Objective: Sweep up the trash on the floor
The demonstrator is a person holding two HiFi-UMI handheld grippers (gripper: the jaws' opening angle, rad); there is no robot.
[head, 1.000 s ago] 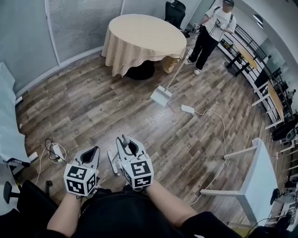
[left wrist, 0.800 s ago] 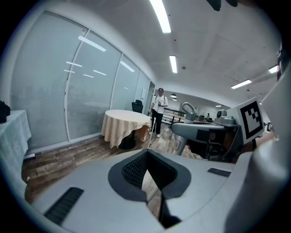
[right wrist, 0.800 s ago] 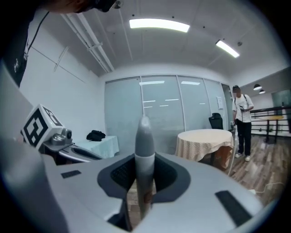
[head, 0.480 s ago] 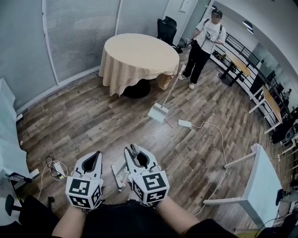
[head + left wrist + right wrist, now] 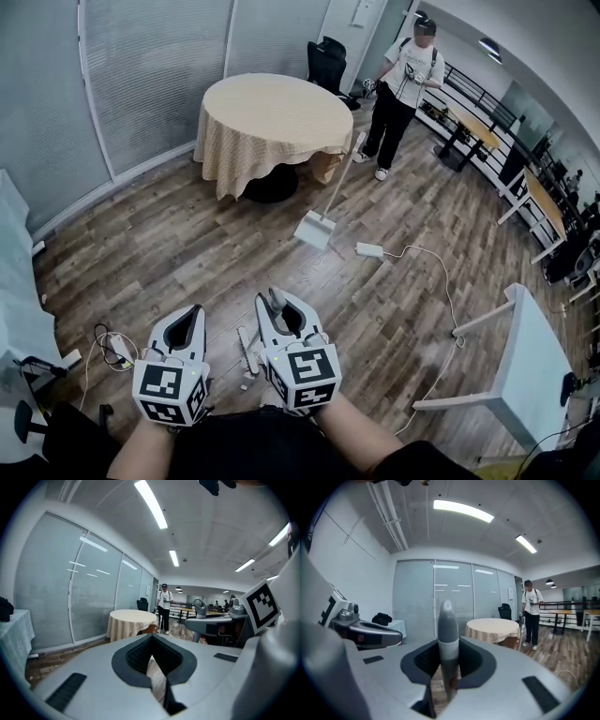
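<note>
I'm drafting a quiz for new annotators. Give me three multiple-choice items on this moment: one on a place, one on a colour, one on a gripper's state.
1. Relative to the round table, the dustpan is: A on top; B beside it, on the floor; C underneath.
2. The tablecloth is: A red; B beige; C black.
3. The right gripper is: A open, empty; B out of view; C shut on the broom handle.
Answers: B, its pan rests on the wood by the cloth's edge; B, pale beige in the head view; C, the jaws clamp the grey-tipped handle in the right gripper view.
</note>
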